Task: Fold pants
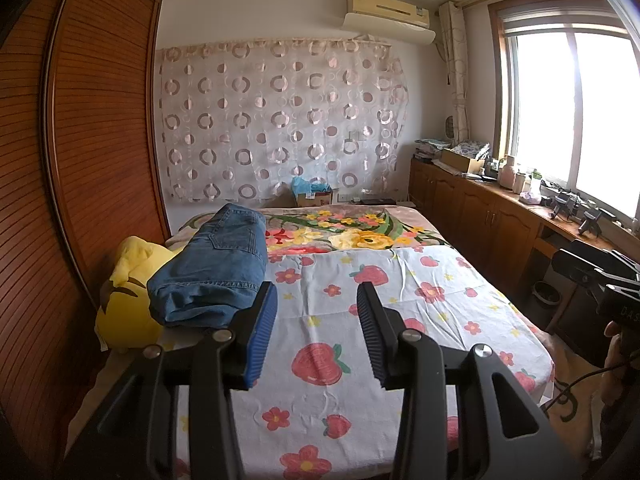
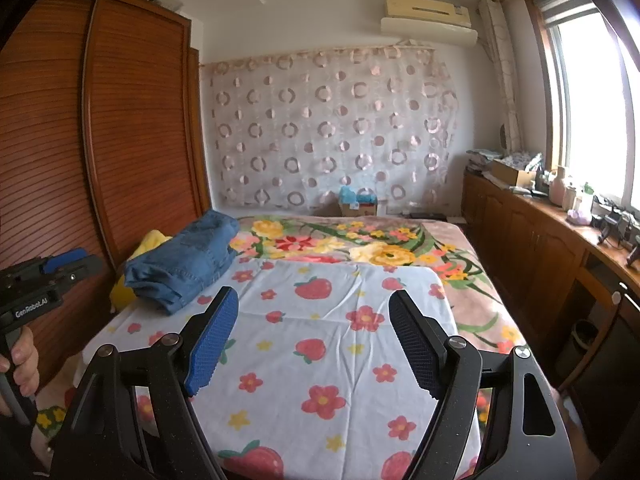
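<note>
- Left wrist view. Left gripper point(image 1: 317, 304): fingers spread apart, nothing between them, hovering over the strawberry-print sheet point(image 1: 400, 320) at the near end of the bed.
- Left wrist view. Jeans point(image 1: 216, 268): blue denim, lying in a folded bundle at the left edge of the bed, just beyond and left of the blue-padded finger point(image 1: 262, 332). One end rests on a yellow plush toy point(image 1: 124, 304); the far end reaches the floral blanket point(image 1: 360, 232). A back pocket and a stitched hem are visible.
- Left wrist view. Handling, as a judgement: denim is heavy for cloth, soft but thick, not slippery, not fragile; the layers will likely sag and slide apart if lifted from one point. Best holds appear to be the stitched hem edge at the near end and the waistband end, one gripper on each.
- Right wrist view. Right gripper point(image 2: 314, 326): fingers wide apart, empty, above the same sheet near its centre.
- Right wrist view. Jeans, upper left of the bed, against the wooden wardrobe point(image 2: 132, 120) side, well apart from this gripper. The stacked fold edges face the camera; which end is the waistband cannot be told from here.
- Right wrist view. The person's hand point(image 2: 20, 364) gripping the left gripper's handle shows at the left margin.
</note>
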The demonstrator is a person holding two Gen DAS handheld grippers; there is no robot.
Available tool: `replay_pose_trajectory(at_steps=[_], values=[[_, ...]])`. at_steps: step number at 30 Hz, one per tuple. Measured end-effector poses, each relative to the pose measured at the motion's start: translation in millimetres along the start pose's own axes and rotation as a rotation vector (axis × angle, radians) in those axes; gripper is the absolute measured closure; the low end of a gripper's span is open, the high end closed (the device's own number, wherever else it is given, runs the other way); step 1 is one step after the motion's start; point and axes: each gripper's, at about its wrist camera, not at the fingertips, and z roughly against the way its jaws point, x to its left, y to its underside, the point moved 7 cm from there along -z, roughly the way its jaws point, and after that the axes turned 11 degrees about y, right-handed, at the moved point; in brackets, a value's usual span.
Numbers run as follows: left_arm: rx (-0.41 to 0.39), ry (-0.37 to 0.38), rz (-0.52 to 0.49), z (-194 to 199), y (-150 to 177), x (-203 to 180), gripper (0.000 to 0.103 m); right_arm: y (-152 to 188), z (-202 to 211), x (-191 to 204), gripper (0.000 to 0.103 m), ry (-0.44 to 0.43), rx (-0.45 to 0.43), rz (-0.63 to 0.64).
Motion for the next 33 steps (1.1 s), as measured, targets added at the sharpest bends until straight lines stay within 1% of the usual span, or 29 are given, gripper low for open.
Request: replay_pose_trajectory(at_steps=[33], values=[[-0.001, 0.000, 0.001, -0.2, 1.2, 1.5, 0.061, 1.5, -1.1, -1.2, 0.023, -0.002, -0.001, -0.001]])
